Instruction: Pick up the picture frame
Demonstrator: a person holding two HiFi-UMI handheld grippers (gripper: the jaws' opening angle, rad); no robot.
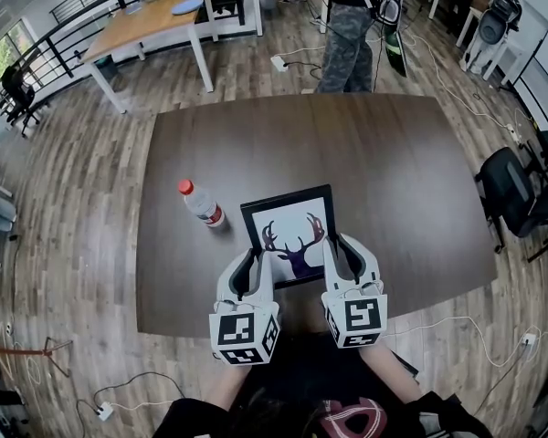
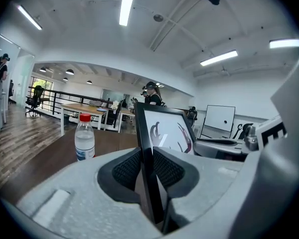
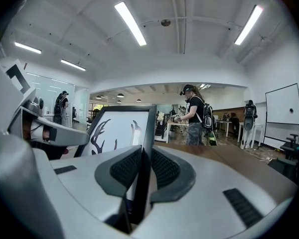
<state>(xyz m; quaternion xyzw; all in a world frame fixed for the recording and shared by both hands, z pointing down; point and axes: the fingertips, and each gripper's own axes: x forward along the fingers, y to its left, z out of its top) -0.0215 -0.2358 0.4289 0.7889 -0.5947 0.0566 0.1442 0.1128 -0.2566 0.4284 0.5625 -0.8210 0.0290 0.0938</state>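
Gripping the frame [image 1: 290, 234] from both sides is the reason for this symmetrical hold. The left gripper [image 2: 148, 157] has its jaws closed on the frame's left border, with the black moulding squeezed between the ribbed pads [image 2: 125, 169]. The right gripper [image 3: 144, 159] clamps the right border the same way. I judge that two grips near the lower corners stop a flat, wide thing from swinging or twisting, as it could with a single pinch.

The frame sits over the near part of the table [image 1: 402, 181], directly in front of me. Its deer-antler print faces up and toward me, and the near edge is between the grippers. Both gripper views show it rising away from the jaws, so it is tilted rather than flat. I can't tell from here whether its far edge has cleared the wood.

A bottle [image 1: 201, 203] stands upright just left of the frame, apart from it. I would watch that side, since a swing to the left could knock it over. Each grip holds only a thin border, so uneven pull between my hands could let it slip.
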